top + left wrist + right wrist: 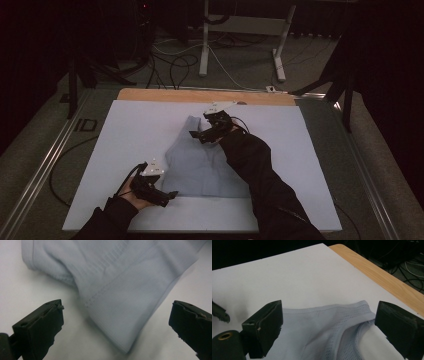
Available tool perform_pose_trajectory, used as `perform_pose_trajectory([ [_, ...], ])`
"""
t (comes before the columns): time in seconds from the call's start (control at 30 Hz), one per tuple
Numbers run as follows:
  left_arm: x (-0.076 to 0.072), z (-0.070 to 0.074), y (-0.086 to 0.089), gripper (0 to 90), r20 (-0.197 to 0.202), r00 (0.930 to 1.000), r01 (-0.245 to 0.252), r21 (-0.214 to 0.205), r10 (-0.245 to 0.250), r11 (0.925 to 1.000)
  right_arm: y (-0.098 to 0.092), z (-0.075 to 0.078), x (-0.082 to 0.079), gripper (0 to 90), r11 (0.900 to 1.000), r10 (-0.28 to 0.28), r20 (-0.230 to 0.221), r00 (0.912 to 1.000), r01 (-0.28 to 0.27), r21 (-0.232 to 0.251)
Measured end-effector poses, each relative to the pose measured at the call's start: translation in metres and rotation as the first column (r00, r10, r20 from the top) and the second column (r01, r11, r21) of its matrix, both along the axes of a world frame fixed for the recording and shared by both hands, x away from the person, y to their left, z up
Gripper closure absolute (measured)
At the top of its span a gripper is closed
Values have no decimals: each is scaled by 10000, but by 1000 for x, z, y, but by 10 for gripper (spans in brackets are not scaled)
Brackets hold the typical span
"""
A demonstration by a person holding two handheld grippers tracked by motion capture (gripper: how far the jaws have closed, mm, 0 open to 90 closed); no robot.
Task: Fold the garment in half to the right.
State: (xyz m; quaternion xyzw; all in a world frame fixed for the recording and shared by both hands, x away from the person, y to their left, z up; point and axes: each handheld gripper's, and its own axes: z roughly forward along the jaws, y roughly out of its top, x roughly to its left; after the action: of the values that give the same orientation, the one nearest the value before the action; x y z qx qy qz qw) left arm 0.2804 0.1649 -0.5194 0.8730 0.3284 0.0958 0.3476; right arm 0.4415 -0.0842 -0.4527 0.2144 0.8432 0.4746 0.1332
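Observation:
A pale blue garment (202, 162) lies flat on the white board (130, 130), its narrow end pointing away from me. My left gripper (169, 196) is open at the garment's near left corner; in the left gripper view the hemmed corner (120, 315) lies between the spread jaws. My right gripper (199, 134) is open over the garment's far end, and the right gripper view has the mesh-lined edge (332, 322) between its jaws, untouched.
The board rests on a wooden table whose bare edge (200, 95) shows at the back. Cables (175, 65) and a white desk frame (205, 45) stand on the floor beyond. A metal rail (47, 155) runs along the left side.

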Motion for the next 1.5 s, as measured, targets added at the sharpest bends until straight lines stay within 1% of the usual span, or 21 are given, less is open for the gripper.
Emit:
perform_pose_trajectory([
  [0.1, 1, -3, -2, 80, -103, 9999, -116, 185, 118, 9998, 2, -1, 2, 80, 9999, 47, 79, 10000, -46, -135],
  [0.17, 3, -5, -3, 152, -203, 9995, -252, 113, 254, 9996, 3, -2, 2, 80, 10000, 43, 22, 10000, -43, -62],
  [0.27, 4, -8, -5, 205, -299, 9994, -173, 276, 181, 9995, 5, -3, 3, 80, 9997, 81, 38, 10000, -80, -210],
  [0.37, 2, -9, -9, 277, -146, 9996, -244, 419, 251, 9988, 7, -4, 4, 80, 9998, 63, -20, 10000, -64, -192],
  [0.43, 1, -8, -9, 340, -221, 9993, -284, 313, 291, 9991, 8, -4, 5, 80, 9997, 51, -26, 10000, -51, -220],
  [0.53, -3, -8, -12, 424, -169, 9993, -317, 335, 323, 9989, 9, -4, 6, 80, 9999, 39, -51, 10000, -40, -157],
  [0.6, -4, -7, -14, 482, -129, 9996, -230, 475, 237, 9986, 10, -5, 7, 80, 9998, 66, -60, 10000, -67, -180],
  [0.67, -4, -6, -15, 572, -178, 9998, -106, 468, 115, 9988, 11, -5, 7, 80, 9998, 73, -62, 10000, -74, -205],
  [0.7, -5, -6, -16, 572, -205, 9998, -25, 377, 33, 9993, 11, -6, 8, 80, 9997, 68, -67, 10000, -69, -236],
  [0.73, -5, -6, -17, 644, -249, 9997, -4, 338, 12, 9994, 11, -8, 9, 80, 9998, 21, -220, 9998, -24, -172],
  [0.77, -4, -6, -17, 708, -322, 9995, 62, 306, -52, 9995, 12, -10, 10, 81, 9998, 34, -212, 9998, -39, -220],
  [0.8, -4, -6, -17, 708, -341, 9994, 64, 256, -55, 9997, 12, -10, 10, 81, 9998, 34, -212, 9998, -39, -220],
  [0.87, -4, -5, -18, 775, -363, 9993, 51, 245, -42, 9997, 12, -12, 12, 81, 9999, 39, -324, 9995, -44, -139],
  [0.93, -4, -4, -18, 854, -411, 9991, 77, 26, -76, 10000, 14, -13, 14, 85, 9997, 55, -389, 9992, -64, -238],
  [1.07, -5, -3, -19, 862, -439, 9990, 86, 6, -86, 10000, 15, -13, 16, 85, 9998, 4, -451, 9990, -12, -190],
  [1.13, -7, -1, -22, 863, -445, 9986, 272, 2, -272, 9996, 17, -11, 22, 85, 9996, -44, -379, 9993, 33, -282],
  [1.23, -8, 0, -22, 864, -434, 9985, 331, 43, -328, 9994, 18, -9, 28, 87, 9998, -142, -453, 9989, 136, -134],
  [1.33, -7, 1, -21, 864, -372, 9988, 306, -77, -309, 9995, 22, -8, 33, 114, 9995, -237, -338, 9991, 229, -231],
  [1.4, -8, 2, -21, 864, -279, 9990, 344, -82, -347, 9994, 25, -9, 37, 113, 9996, -209, -390, 9990, 201, -213],
  [1.47, -7, 4, -20, 864, -242, 9992, 319, -230, -325, 9992, 29, -10, 41, 112, 9989, -270, -482, 9985, 252, -384],
  [1.5, -7, 4, -20, 864, -251, 9992, 291, -295, -299, 9991, 31, -11, 43, 111, 9991, -272, -534, 9982, 254, -340],
])
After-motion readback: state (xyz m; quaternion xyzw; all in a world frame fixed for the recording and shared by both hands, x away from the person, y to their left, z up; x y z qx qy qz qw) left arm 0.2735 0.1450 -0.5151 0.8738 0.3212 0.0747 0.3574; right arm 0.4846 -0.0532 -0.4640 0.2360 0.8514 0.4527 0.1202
